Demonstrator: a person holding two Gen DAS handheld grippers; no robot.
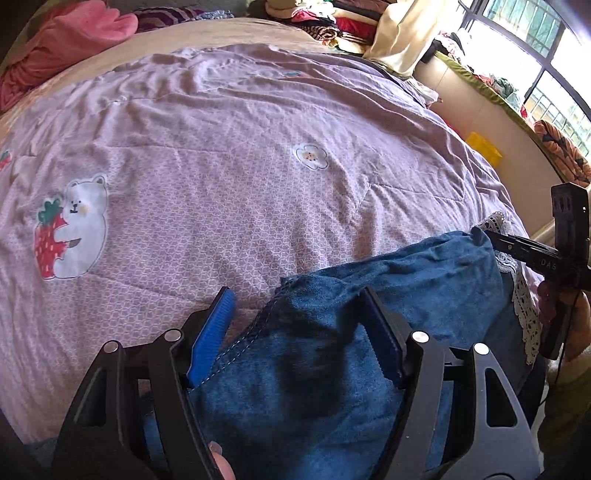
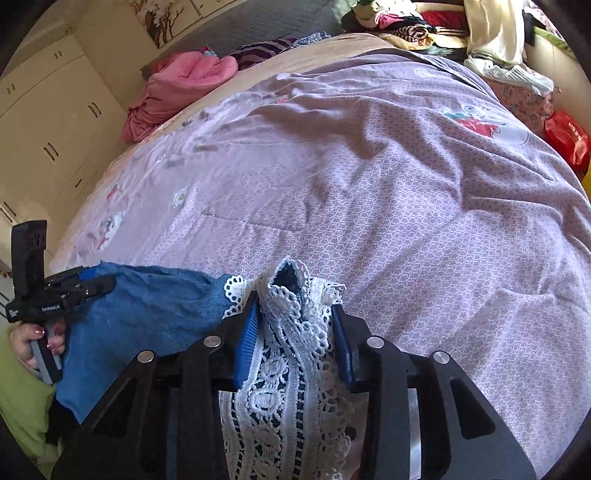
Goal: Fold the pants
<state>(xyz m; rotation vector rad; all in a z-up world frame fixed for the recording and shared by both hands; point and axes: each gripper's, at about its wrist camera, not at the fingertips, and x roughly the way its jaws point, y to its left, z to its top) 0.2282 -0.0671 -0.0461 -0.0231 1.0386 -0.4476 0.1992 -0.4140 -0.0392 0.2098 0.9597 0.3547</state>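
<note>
The pants are blue denim (image 1: 332, 362) with white lace trim (image 2: 291, 350). They lie bunched at the near edge of a bed with a lilac patterned cover (image 1: 240, 177). My left gripper (image 1: 299, 306) has its jaws apart, with denim lying between the blue pads. In the right wrist view it (image 2: 92, 284) shows at the left, at the denim's edge. My right gripper (image 2: 295, 317) has its blue pads closed against the lace-trimmed part of the pants. In the left wrist view it (image 1: 484, 236) pinches the cloth at the far right.
A pink garment (image 2: 177, 88) lies at the bed's far left. Piles of clothes (image 2: 424, 26) sit at the far end. White wardrobes (image 2: 48, 140) stand left of the bed. A yellow box (image 1: 484, 147) and a red bag (image 2: 565, 140) lie beside the bed on the right.
</note>
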